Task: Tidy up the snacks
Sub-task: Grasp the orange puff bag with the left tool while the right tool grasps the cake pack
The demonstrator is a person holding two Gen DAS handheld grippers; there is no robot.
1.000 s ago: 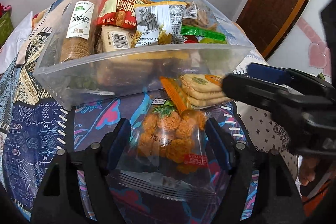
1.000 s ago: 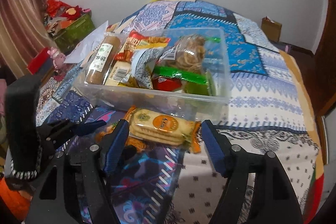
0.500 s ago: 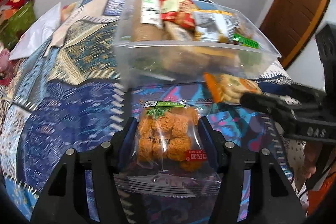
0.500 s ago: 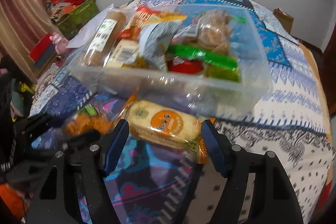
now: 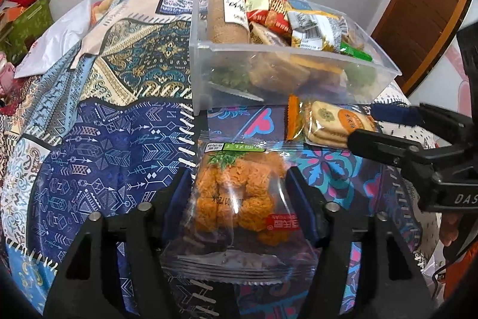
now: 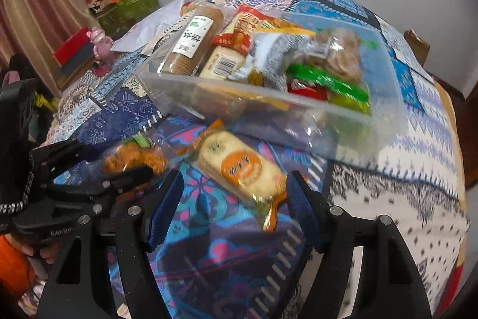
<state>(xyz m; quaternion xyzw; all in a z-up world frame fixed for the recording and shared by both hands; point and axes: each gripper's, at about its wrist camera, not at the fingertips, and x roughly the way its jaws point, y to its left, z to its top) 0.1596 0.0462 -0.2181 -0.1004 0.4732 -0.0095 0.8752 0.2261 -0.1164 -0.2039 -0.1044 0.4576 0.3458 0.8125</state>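
Note:
A clear bag of orange snack balls [image 5: 239,193] lies on the patterned bedspread between the fingers of my left gripper [image 5: 240,187], which press its sides. It also shows in the right wrist view [image 6: 131,157]. A cracker pack with an orange label [image 6: 242,169] lies in front of the clear plastic bin [image 6: 298,115]; my right gripper [image 6: 233,193] is open around its near end without touching. The pack [image 5: 334,121] and bin [image 5: 209,73] show in the left wrist view too. The bin holds several snack packs.
A patchwork bedspread [image 5: 98,139] covers the bed. White paper [image 5: 56,44] lies at the far left. A green box with red clutter [image 6: 131,2] stands by the curtain. A brown door [image 5: 418,5] is at the right.
My left gripper has closed in on the orange snack bag and swung left, away from the bin. My right gripper has moved closer to the cracker pack.

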